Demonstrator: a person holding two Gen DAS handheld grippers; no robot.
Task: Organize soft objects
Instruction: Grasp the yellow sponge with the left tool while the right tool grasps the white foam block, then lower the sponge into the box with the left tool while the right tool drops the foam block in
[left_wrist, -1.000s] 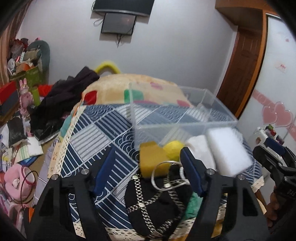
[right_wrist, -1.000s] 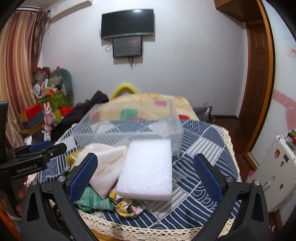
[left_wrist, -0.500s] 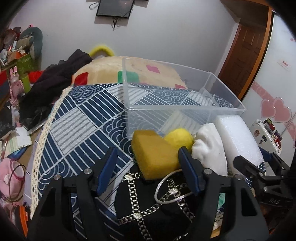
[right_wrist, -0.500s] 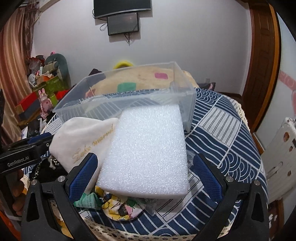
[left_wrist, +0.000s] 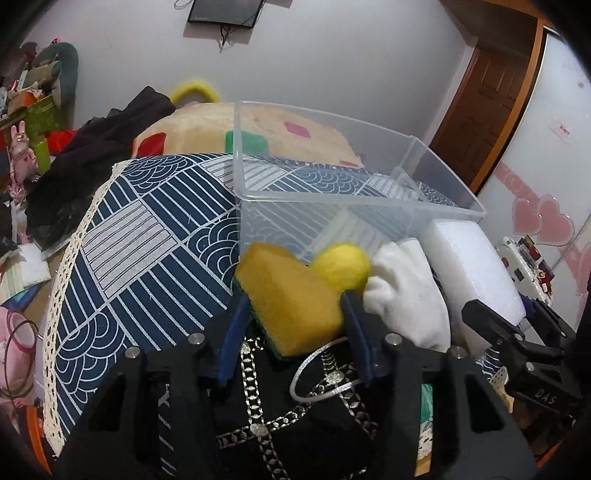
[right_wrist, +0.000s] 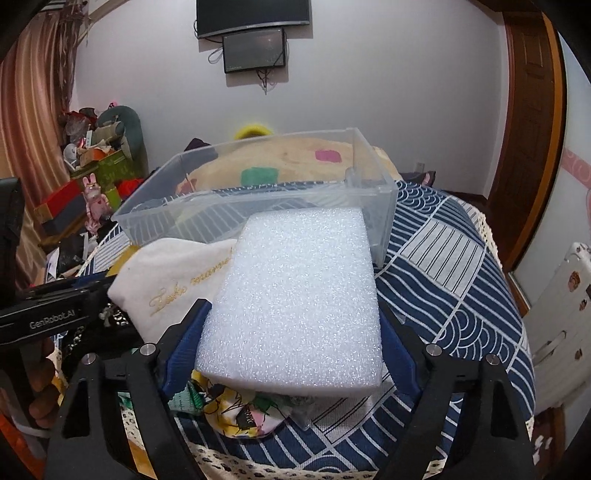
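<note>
Left hand-held gripper (left_wrist: 295, 321) just closed in on the yellow sponge (left_wrist: 291, 295), blue pads against both its sides, clamped. Sponge resting on a black bag (left_wrist: 280, 417) with a silver chain strap, just near of the clear plastic bin (left_wrist: 332, 199). Yellow ball (left_wrist: 341, 266) touching the sponge's far right corner, beside a white cloth pouch (left_wrist: 406, 299) to the right.

Right hand-held gripper (right_wrist: 291, 354) likewise just drawn inward, pads pressing the left and right edges of the white foam block (right_wrist: 299, 302), clamped. Foam block lying atop a crumpled patterned cloth (right_wrist: 236, 413), far end leaning against the bin's near wall. Pouch with gold script just left of it.

All set on a bench under a navy-and-white patterned tablecloth (right_wrist: 450, 280). Bin standing open at the far side.
</note>
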